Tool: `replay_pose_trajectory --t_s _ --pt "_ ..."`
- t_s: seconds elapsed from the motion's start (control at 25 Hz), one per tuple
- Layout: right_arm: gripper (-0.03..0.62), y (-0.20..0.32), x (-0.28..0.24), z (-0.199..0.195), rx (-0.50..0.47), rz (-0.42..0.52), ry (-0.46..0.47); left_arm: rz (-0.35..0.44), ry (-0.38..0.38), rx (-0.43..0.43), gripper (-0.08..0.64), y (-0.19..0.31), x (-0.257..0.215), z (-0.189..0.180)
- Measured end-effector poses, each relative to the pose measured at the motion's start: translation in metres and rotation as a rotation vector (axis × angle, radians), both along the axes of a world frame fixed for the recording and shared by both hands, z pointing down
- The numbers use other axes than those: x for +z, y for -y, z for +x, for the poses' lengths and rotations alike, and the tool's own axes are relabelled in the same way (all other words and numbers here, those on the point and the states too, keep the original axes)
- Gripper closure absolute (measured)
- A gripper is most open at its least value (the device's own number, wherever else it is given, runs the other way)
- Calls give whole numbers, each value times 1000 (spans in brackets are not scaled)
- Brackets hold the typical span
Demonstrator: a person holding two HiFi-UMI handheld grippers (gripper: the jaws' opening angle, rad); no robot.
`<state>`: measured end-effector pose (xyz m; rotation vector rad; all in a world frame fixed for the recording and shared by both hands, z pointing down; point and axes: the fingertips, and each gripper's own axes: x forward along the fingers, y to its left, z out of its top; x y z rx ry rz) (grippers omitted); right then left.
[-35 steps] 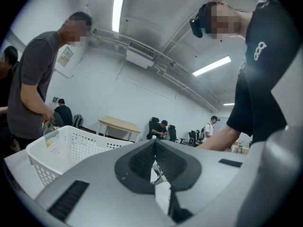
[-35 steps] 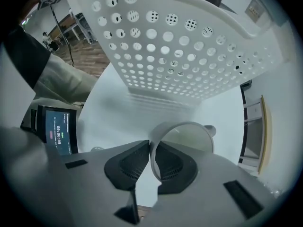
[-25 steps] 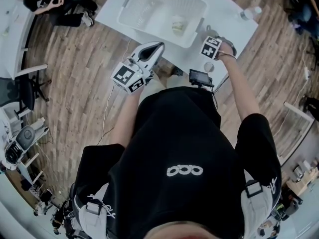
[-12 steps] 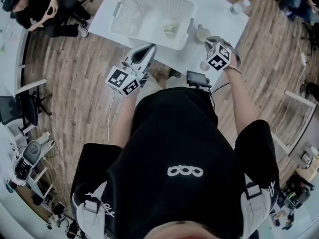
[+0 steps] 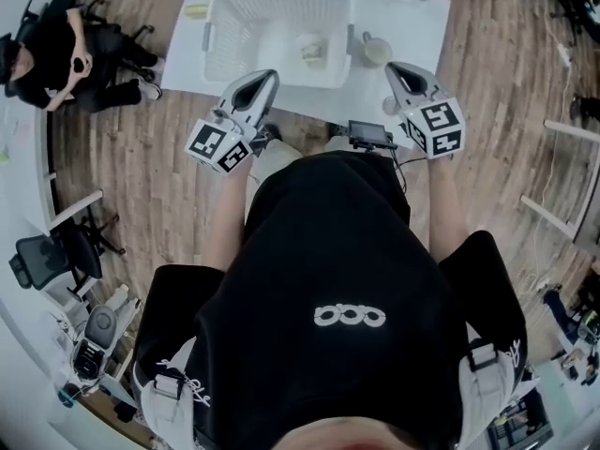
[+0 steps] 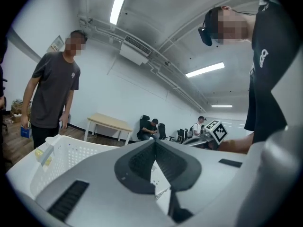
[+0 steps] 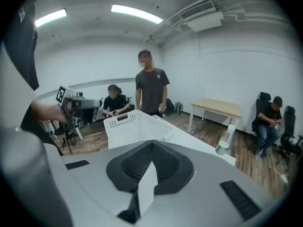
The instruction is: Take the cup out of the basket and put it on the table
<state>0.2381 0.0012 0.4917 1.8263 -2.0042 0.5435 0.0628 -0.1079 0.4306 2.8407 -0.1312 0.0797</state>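
Note:
In the head view a white lattice basket (image 5: 234, 40) stands on the white table (image 5: 412, 26). A small pale cup (image 5: 310, 47) sits inside it near the right wall. My left gripper (image 5: 267, 75) hovers at the basket's near left corner, jaws shut and empty. My right gripper (image 5: 392, 67) hangs just right of the basket's near corner, also shut with nothing in it. In the left gripper view the left gripper (image 6: 154, 142) has the basket's rim (image 6: 61, 148) at its left. The right gripper (image 7: 151, 142) in the right gripper view looks over the basket (image 7: 130, 124).
A second, greenish cup (image 5: 377, 51) stands on the table right of the basket. A water bottle (image 7: 223, 141) stands near the table's far corner. A person (image 7: 151, 86) stands beyond the table; others sit in chairs around the room. A wooden table (image 7: 222, 107) stands by the wall.
My right gripper has risen from the table's near edge and rolled, so its marker cube now trails behind it. My left gripper has crept slightly towards the basket.

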Motion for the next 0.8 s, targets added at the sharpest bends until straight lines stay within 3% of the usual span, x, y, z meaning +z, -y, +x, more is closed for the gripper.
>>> replay_pose_trajectory --t_s 0.36,0.8 --pt "568 28 -23 -87 105 117 136 15 -11 176 552 26 -4 -23" --pt "568 53 -36 -159 221 153 139 -14 -1 313 552 46 3 -70"
